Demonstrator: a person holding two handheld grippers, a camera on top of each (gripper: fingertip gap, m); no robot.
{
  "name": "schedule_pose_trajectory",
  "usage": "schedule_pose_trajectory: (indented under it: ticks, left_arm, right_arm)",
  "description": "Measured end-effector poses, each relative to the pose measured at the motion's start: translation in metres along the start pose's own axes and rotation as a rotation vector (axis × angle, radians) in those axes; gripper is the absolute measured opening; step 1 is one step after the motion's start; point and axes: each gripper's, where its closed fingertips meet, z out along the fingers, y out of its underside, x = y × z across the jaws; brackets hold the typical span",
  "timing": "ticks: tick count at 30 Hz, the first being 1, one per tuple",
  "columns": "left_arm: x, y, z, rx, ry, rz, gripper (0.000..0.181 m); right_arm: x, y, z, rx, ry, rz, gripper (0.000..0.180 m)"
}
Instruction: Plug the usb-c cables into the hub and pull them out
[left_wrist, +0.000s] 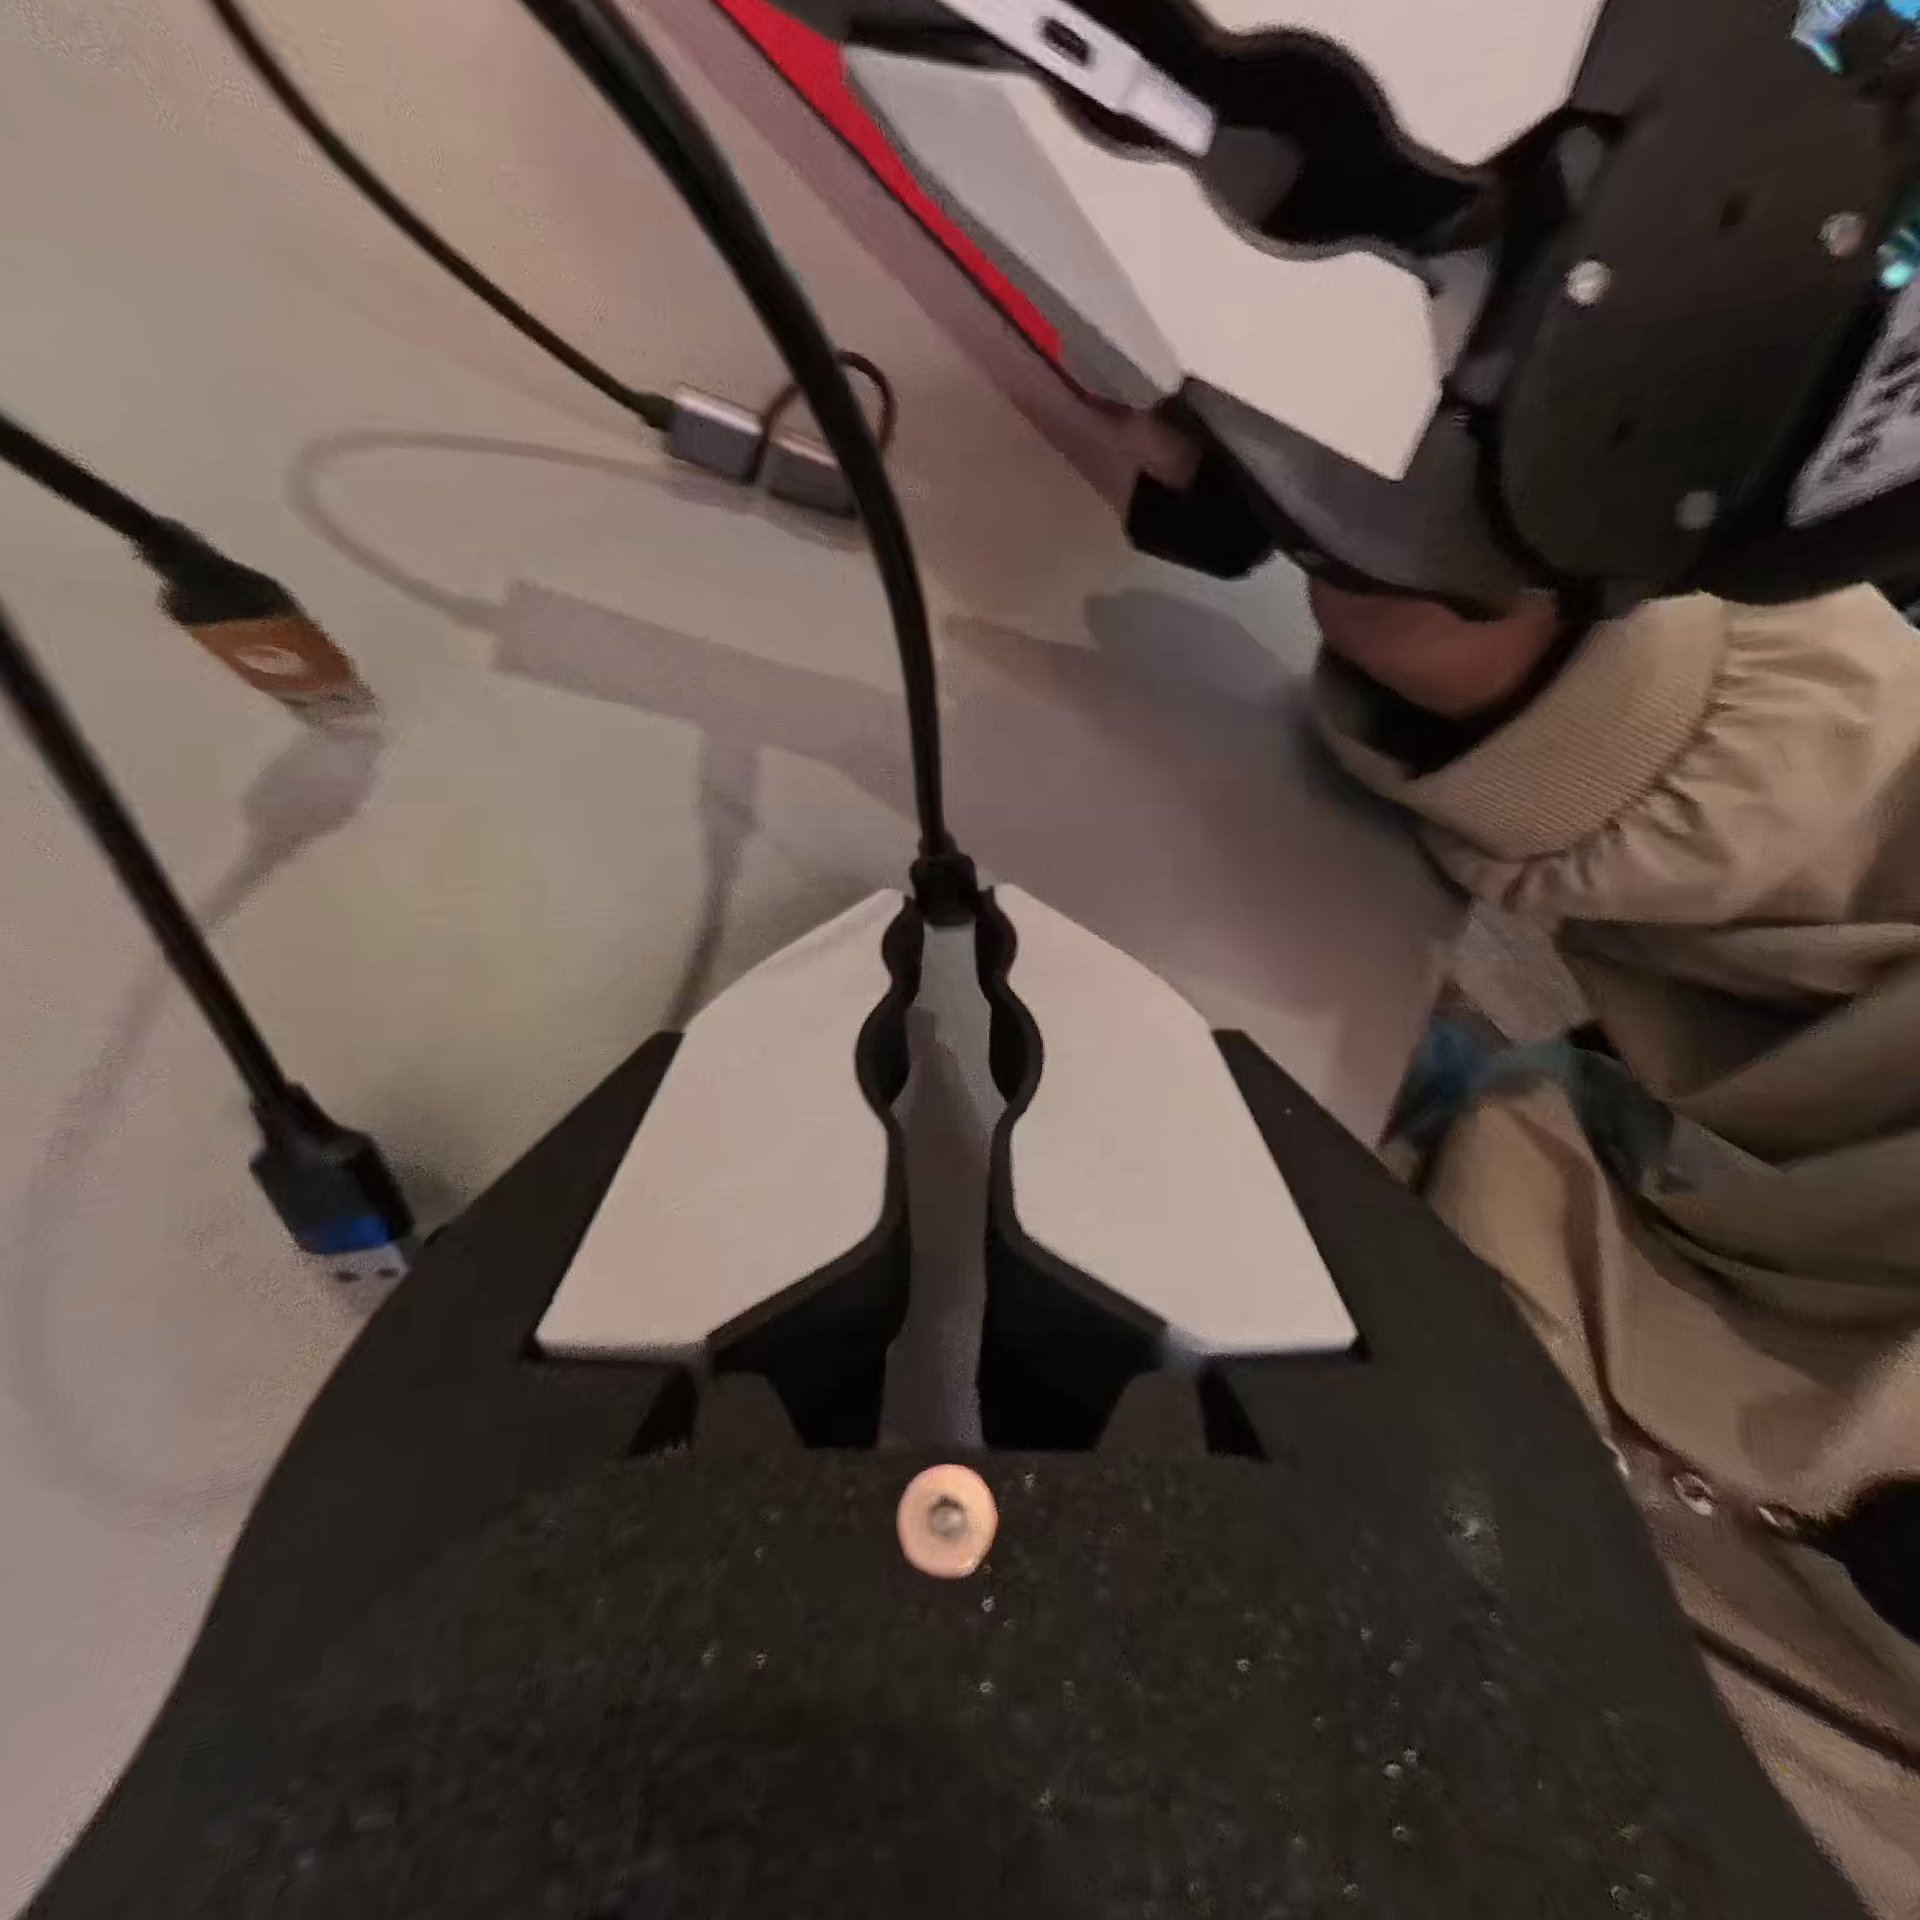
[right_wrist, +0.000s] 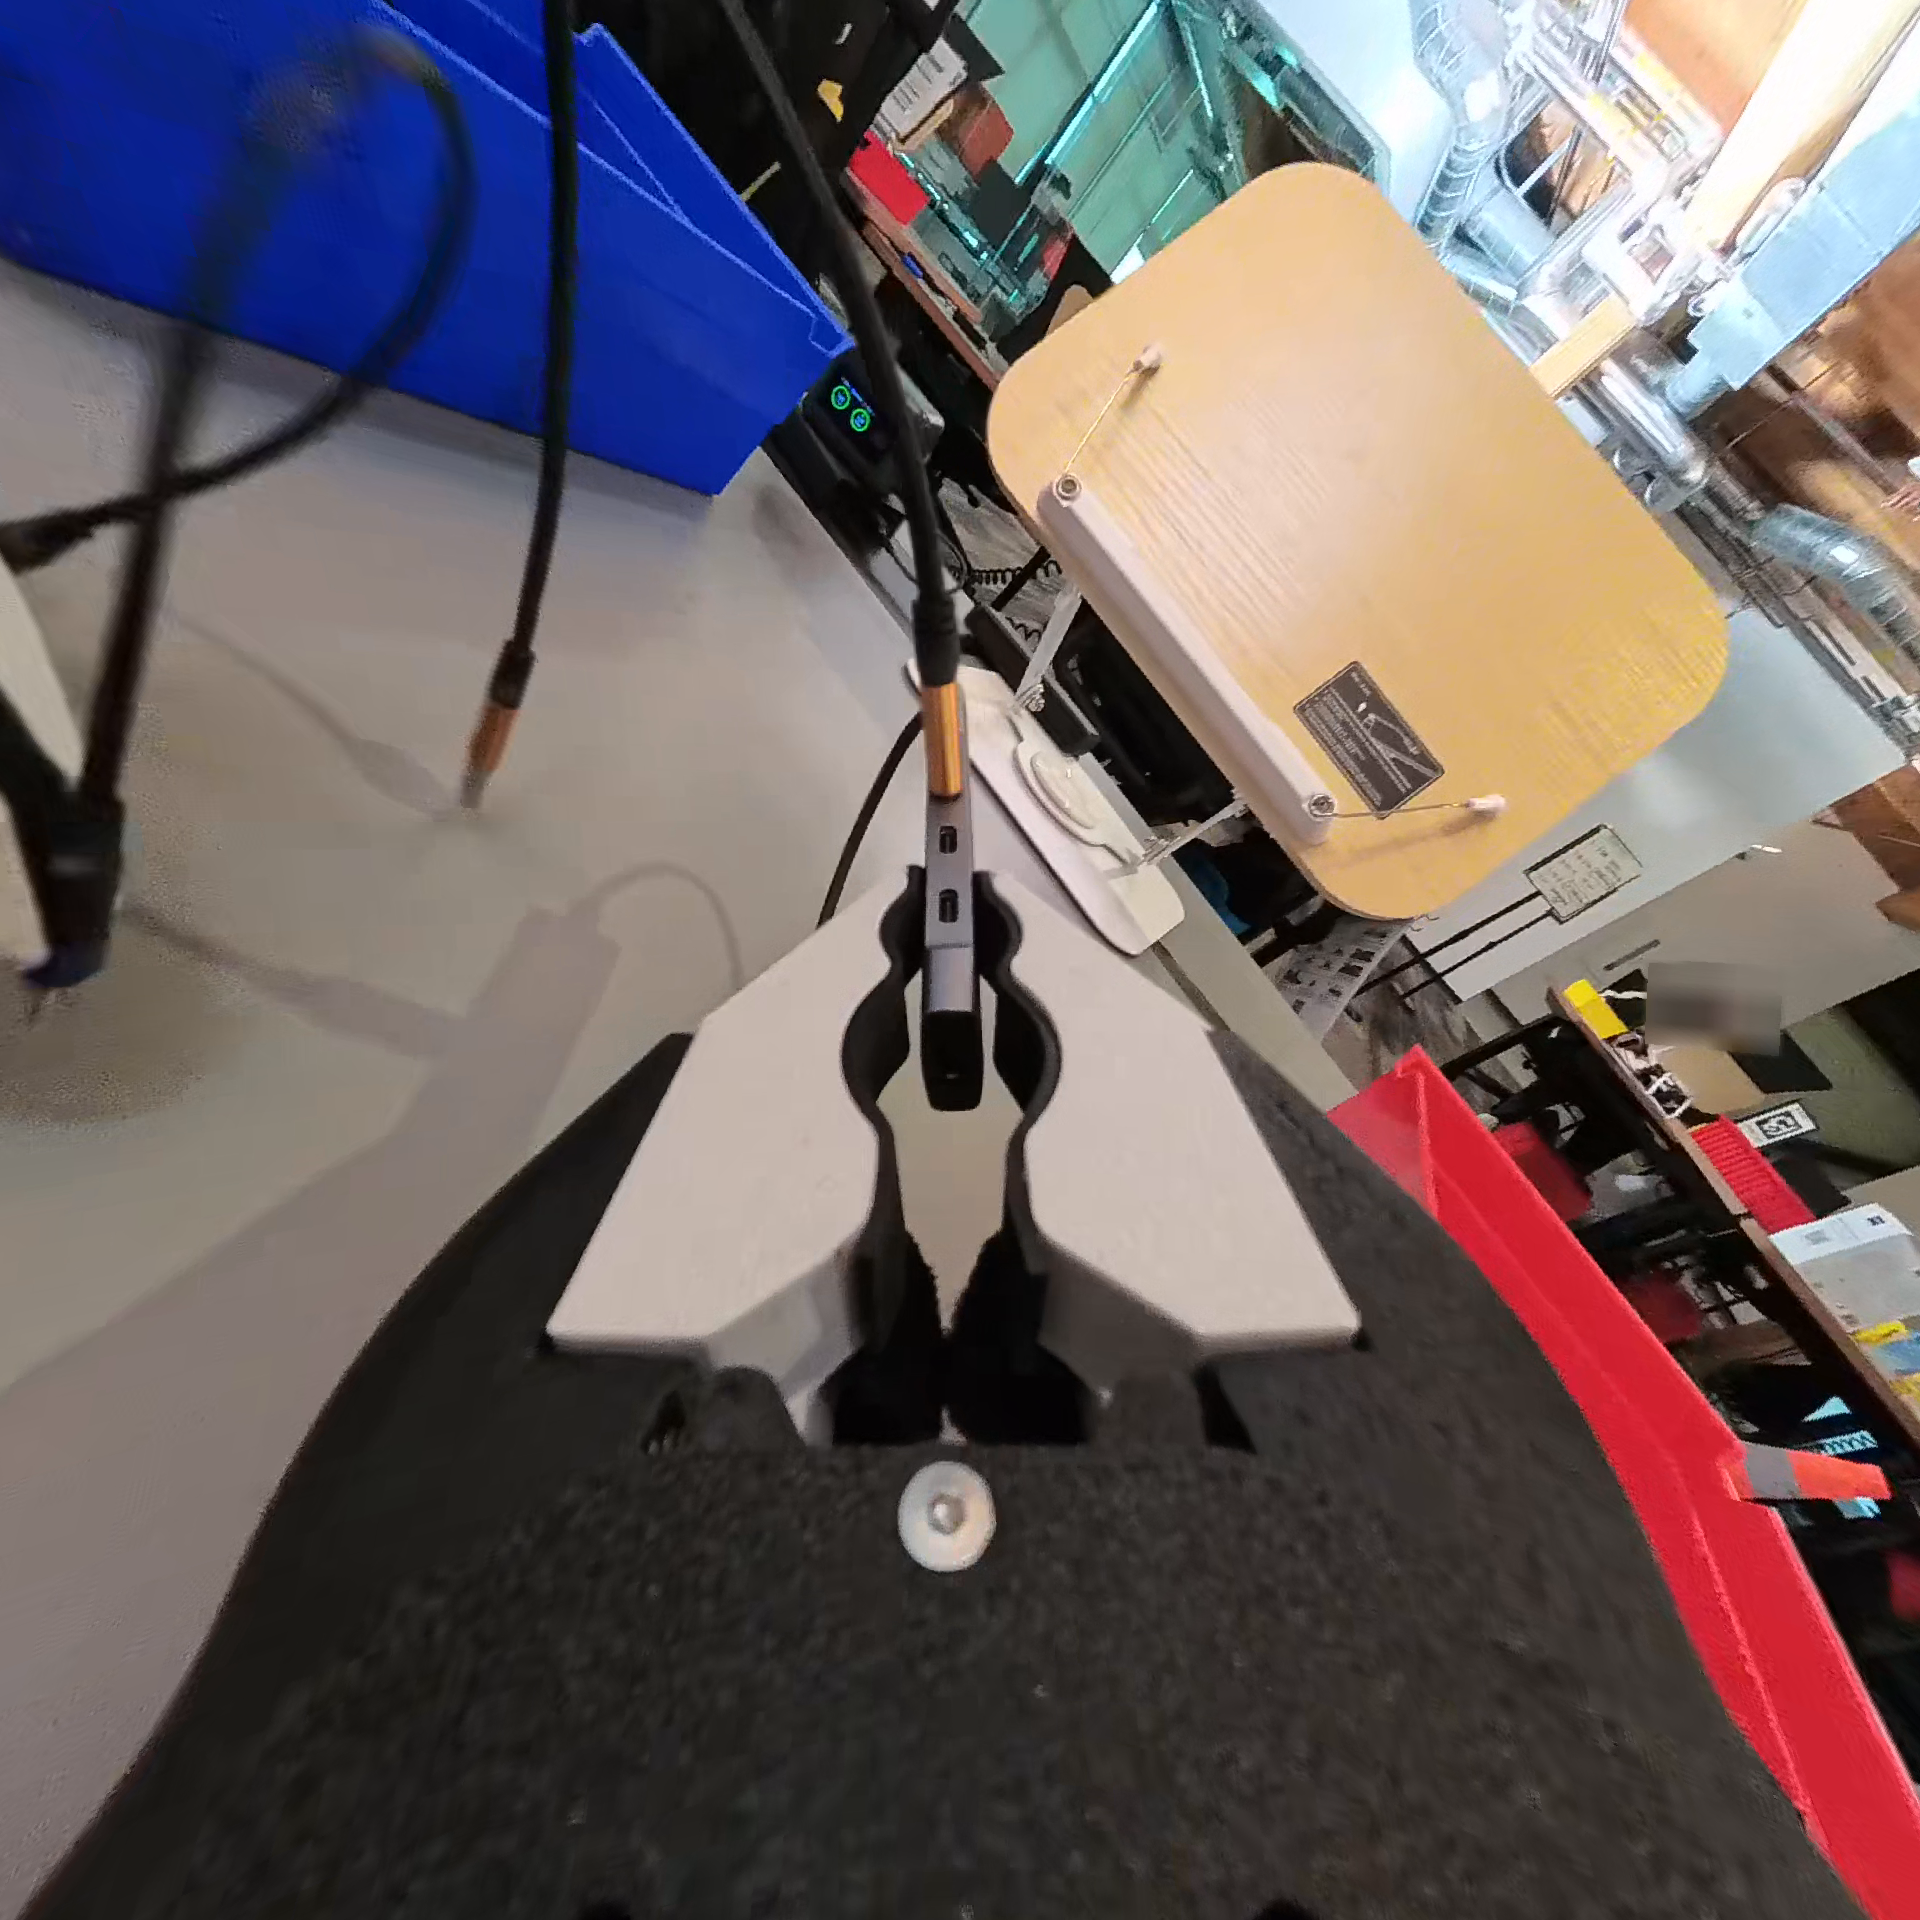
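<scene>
On pale tabletop (right_wrist: 312, 727) | blue bin (right_wrist: 312, 229) | cluttered shelves (right_wrist: 1039, 208) behind

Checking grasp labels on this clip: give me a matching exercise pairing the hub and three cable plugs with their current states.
Things:
1. hub
2. gold-collared plug
3. blue-tipped plug
4. pale grey plug

States:
A. unplugged, free of both grippers
B. seated in the hub's far end
C. clamped in the jaws of the right gripper
D. clamped in the jaws of the left gripper

Pairs: 1-C, 2-B, 3-A, 4-D
</scene>
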Motion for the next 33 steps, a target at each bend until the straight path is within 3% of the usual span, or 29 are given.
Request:
schedule_pose_trajectory:
  ticks: [1, 12, 20, 26, 29, 33]
  left_arm:
    - [0.005, 0.002, 0.0, -0.014, 0.024, 0.008, 0.009]
    - [-0.012, 0.004, -0.009, -0.056, -0.171, 0.265, 0.0]
    - [-0.004, -0.055, -0.026, 0.317, -0.183, 0.208, 0.038]
    - [0.0, -0.079, -0.042, 0.477, -0.255, 0.264, 0.036]
    - [-0.008, -0.076, -0.04, 0.445, -0.337, 0.302, 0.015]
    - [-0.01, -0.075, -0.041, 0.433, -0.345, 0.321, 0.013]
  right_arm:
    - [-0.001, 0.0, 0.0, -0.001, -0.002, -0.007, 0.008]
    - [0.01, 0.003, -0.002, -0.011, 0.027, -0.002, 0.008]
    - [-0.017, -0.035, -0.015, 0.157, -0.007, -0.21, 0.008]
    - [-0.049, -0.046, -0.016, 0.154, -0.05, -0.37, 0.008]
    - [-0.059, -0.05, -0.015, 0.147, -0.061, -0.39, 0.008]
    - [-0.059, -0.053, -0.015, 0.137, -0.057, -0.372, 0.008]
